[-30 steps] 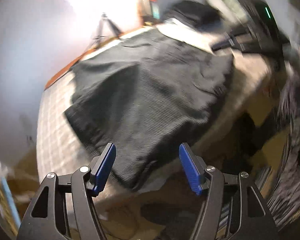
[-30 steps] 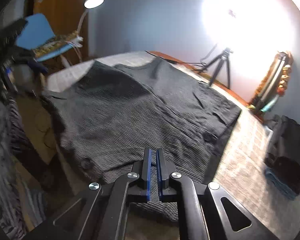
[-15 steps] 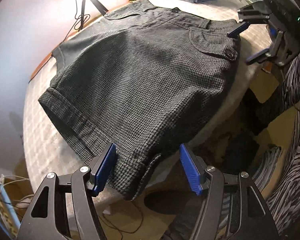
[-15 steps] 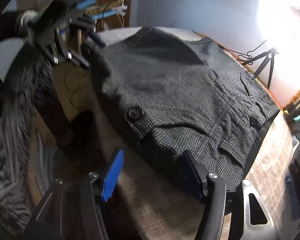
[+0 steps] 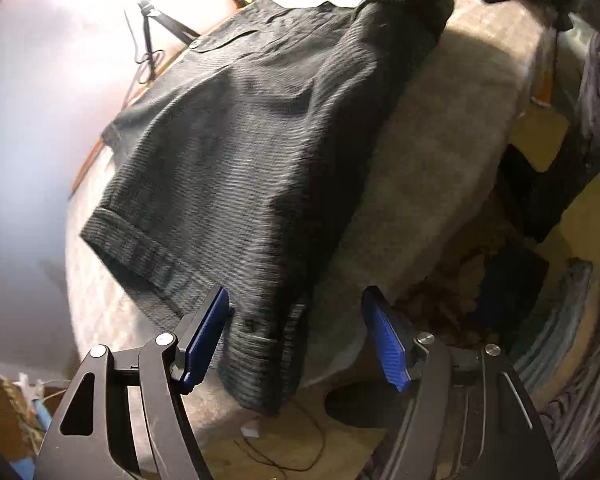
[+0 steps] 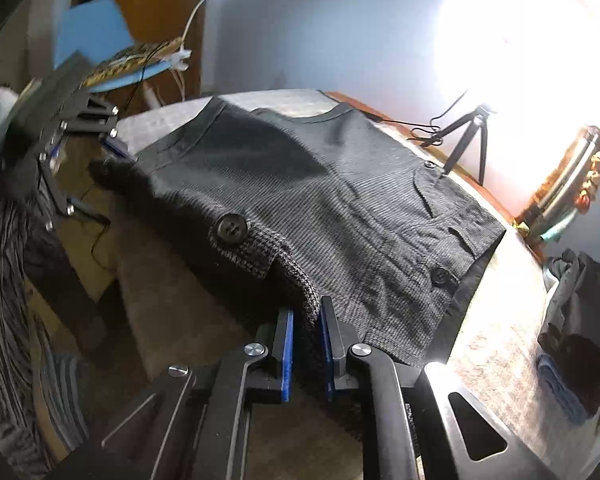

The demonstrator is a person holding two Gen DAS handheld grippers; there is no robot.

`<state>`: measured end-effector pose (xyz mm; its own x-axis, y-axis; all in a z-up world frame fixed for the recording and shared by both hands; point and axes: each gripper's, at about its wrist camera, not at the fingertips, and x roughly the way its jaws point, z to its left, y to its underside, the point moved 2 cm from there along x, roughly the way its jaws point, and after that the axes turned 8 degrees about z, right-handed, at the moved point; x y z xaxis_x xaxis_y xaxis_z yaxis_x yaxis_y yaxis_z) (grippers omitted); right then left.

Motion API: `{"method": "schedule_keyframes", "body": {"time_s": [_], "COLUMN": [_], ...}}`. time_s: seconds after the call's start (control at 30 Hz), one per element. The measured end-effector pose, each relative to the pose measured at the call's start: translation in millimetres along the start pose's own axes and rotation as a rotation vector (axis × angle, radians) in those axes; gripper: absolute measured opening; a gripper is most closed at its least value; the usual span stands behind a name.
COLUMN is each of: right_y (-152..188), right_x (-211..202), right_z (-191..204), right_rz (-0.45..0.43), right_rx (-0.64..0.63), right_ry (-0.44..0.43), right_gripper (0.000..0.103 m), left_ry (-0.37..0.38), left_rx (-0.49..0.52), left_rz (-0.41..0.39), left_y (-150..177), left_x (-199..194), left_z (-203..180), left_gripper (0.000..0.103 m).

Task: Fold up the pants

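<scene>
On the left, the left tongs (image 5: 296,336) are held spread wide, with the hem corner of the pants (image 5: 244,152) lying between the blue pads but not gripped; whether either pad touches the cloth cannot be told through the blur. The pants, short-legged and of dark grey woven cloth, are spread across the padded surface (image 5: 440,128), the hem corner hanging over its near edge. At the right, the right tongs (image 6: 305,344) are pressed together on the waistband edge of the pants (image 6: 340,200), just beside the buttoned pocket flap (image 6: 240,236). The step in hand is judged to be the taking of both near corners ahead of a first fold. The next move would call for the left tongs to be shut on the hem corner, after which both corners could be lifted together and carried across to the far side, the cloth being kept taut so that no slack bunches.
</scene>
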<state>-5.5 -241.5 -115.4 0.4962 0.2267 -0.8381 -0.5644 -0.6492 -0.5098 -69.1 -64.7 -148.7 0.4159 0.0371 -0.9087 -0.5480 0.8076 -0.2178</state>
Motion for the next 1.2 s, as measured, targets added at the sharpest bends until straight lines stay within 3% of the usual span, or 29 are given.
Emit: {"method": "schedule_keyframes", "body": {"time_s": [0.03,0.07,0.1,0.17,0.2,0.43,0.73,0.97,1.2], "right_y": [-0.7,-0.7,-0.4,0.6,1.3,-4.1,-42.4,-86.8,-135.5], "right_x": [-0.2,-0.3,-1.0,-1.8,-2.5,-16.0,-48.1,-50.8,-20.5], "right_z": [-0.3,1.4,3.1,4.3,4.9,0.9,-17.4,-60.4,-110.1], "right_rz": [-0.002,-0.004,-0.004,-0.003,-0.004,-0.053,-0.127,-0.094,-0.04], "right_rx": [-0.002,-0.006,-0.01,-0.013,-0.013,0.01,0.014,-0.009,-0.021], "right_ry": [0.002,0.003,0.006,0.007,0.002,0.052,0.163,0.247,0.3], "right_gripper": [0.009,0.009,0.009,0.009,0.009,0.009,0.007,0.006,0.006], "left_ry": [-0.009,-0.002,0.01,0.031,0.035,-0.057,-0.164,-0.182,-0.213], "left_rx": [-0.007,-0.025,-0.042,-0.083,-0.099,-0.143,-0.163,-0.197,-0.197], "left_rz": [0.002,-0.003,-0.007,-0.012,-0.026,-0.154,-0.278,-0.316,-0.298], "left_y": [-0.1,0.3,-0.5,-1.0,-1.7,-14.1,-59.7,-110.1,-145.7], "left_x": [1.4,1.3,1.6,-0.8,-3.7,-40.4,-81.0,-76.1,-48.7], "left_z": [1.7,5.9,10.4,21.1,25.8,54.6,114.8,166.2,207.4], "left_gripper": [0.068,0.056,0.031,0.017,0.015,0.013,0.013,0.013,0.013]}}
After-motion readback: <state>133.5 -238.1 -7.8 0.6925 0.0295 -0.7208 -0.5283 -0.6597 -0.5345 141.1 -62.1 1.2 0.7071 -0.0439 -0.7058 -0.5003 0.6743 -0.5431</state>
